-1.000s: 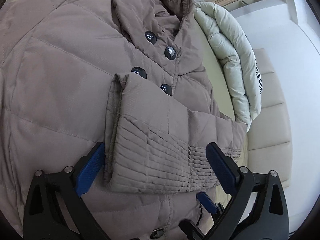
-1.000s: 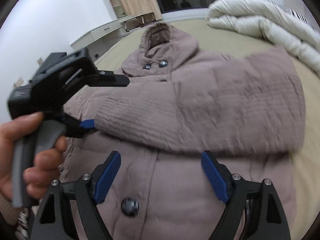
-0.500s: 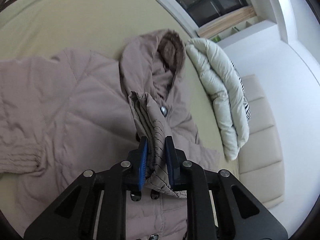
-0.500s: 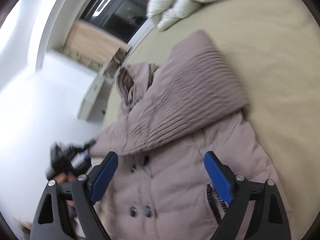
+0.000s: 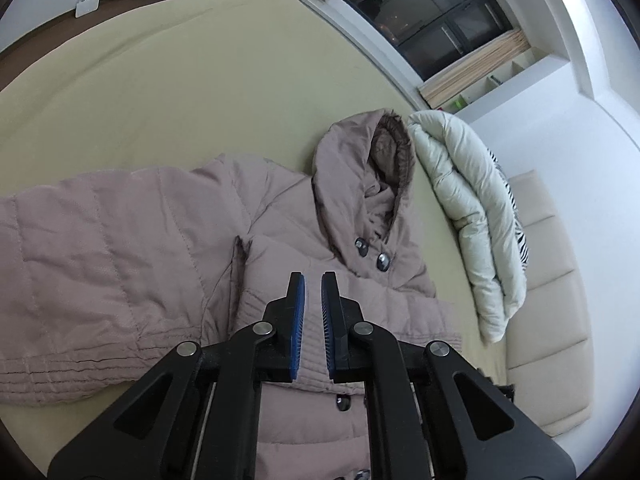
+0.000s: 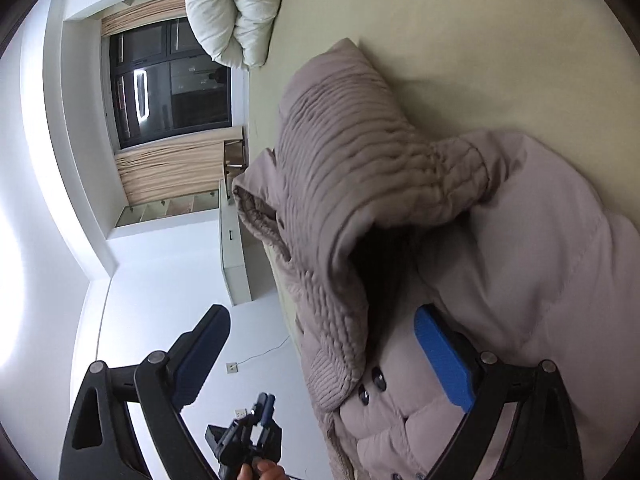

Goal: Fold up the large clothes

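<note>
Since the earlier frames, the near sleeve is seen drawn across the front of the taupe quilted hooded coat (image 5: pixel 132 248), and the left gripper (image 5: pixel 313 326) is now clenched with nothing between its pads, above the coat. The coat lies spread on the pale yellow-green bed sheet (image 5: pixel 168 92), beside a folded cream duvet (image 5: pixel 468 216); a dark window is noted beyond.

From the right wrist, the right gripper (image 6: pixel 320 360) is rolled sideways, jaws released and lately widening, straddling the ribbed cuff (image 6: pixel 352 152). The coat is judged soft, bulky and light; quilted seams or cuffs are advised as holds.
</note>
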Motion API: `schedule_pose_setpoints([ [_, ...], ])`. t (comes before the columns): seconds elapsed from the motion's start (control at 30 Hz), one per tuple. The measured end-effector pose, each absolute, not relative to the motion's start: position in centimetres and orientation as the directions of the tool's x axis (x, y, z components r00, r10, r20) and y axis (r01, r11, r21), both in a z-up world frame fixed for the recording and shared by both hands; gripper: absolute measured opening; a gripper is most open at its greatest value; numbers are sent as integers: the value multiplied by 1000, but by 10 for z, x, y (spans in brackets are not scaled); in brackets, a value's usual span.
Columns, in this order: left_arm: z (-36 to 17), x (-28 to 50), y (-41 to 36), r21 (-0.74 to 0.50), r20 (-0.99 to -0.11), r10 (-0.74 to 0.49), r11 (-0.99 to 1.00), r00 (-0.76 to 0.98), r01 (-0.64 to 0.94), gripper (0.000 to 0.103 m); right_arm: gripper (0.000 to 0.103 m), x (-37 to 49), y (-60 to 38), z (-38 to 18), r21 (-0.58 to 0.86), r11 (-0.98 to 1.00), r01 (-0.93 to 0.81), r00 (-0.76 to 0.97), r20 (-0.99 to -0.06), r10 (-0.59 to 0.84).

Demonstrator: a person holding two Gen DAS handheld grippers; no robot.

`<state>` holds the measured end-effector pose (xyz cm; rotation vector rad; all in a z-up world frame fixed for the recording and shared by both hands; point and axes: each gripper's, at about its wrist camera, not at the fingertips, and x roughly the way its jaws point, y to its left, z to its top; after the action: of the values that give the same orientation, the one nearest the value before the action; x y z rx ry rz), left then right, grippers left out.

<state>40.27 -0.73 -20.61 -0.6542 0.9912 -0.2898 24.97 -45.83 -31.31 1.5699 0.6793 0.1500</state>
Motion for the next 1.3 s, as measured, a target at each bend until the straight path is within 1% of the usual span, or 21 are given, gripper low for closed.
schedule_pose_setpoints([
  [0.17, -251, 396, -9, -572, -763, -482, 814, 430, -102, 8, 94, 235, -467, -319, 947, 57, 316, 809, -301, 504],
  [0.37, -277, 399, -21, -586, -766, -506, 803, 395, -108, 11, 94, 235, -468, -319, 946, 95, 311, 798, -315, 514],
  [0.4, -280, 400, -21, -588, -765, -506, 802, 398, -110, 12, 94, 234, -466, -318, 945, 107, 308, 794, -318, 518],
  [0.47, -280, 398, -19, -590, -761, -505, 800, 407, -109, 18, 94, 234, -464, -316, 943, 134, 304, 784, -327, 527],
  [0.5, -279, 398, -16, -598, -754, -512, 794, 411, -107, 27, 94, 234, -463, -316, 942, 145, 303, 780, -332, 530],
  [0.53, -279, 397, -14, -614, -742, -524, 782, 419, -110, 48, 94, 234, -462, -315, 942, 153, 300, 778, -334, 531],
  [0.57, -278, 395, -10, -639, -721, -540, 761, 434, -115, 65, 94, 234, -462, -315, 941, 158, 298, 778, -335, 532],
  [0.6, -275, 394, -6, -654, -707, -550, 747, 445, -115, 85, 94, 234, -462, -315, 941, 161, 297, 777, -336, 532],
  [0.63, -274, 392, -5, -668, -690, -561, 737, 458, -104, 85, 94, 232, -461, -315, 941, 165, 297, 777, -338, 532],
  [0.7, -272, 392, -2, -664, -692, -558, 741, 458, -101, 85, 94, 234, -461, -315, 939, 171, 300, 775, -344, 529],
  [0.83, -280, 397, -5, -693, -681, -596, 712, 425, -111, 85, 94, 234, -458, -312, 936, 179, 302, 775, -351, 526],
  [0.97, -291, 411, -16, -690, -694, -611, 715, 381, -112, 84, 94, 234, -457, -311, 937, 181, 299, 773, -350, 530],
  [1.0, -294, 415, -19, -684, -703, -610, 720, 367, -115, 83, 94, 234, -457, -311, 937, 181, 298, 773, -349, 530],
  [1.07, -298, 421, -25, -652, -733, -583, 748, 351, -119, 63, 94, 235, -457, -311, 937, 183, 296, 774, -348, 530],
  [1.13, -303, 427, -29, -629, -758, -567, 767, 324, -128, 24, 94, 236, -457, -311, 938, 184, 294, 774, -346, 529],
  [1.2, -308, 431, -36, -647, -745, -593, 754, 306, -114, 17, 94, 236, -457, -312, 939, 182, 292, 776, -344, 529],
  [1.3, -299, 432, -45, -623, -754, -569, 778, 328, -81, 13, 94, 235, -459, -312, 943, 167, 288, 784, -333, 524],
])
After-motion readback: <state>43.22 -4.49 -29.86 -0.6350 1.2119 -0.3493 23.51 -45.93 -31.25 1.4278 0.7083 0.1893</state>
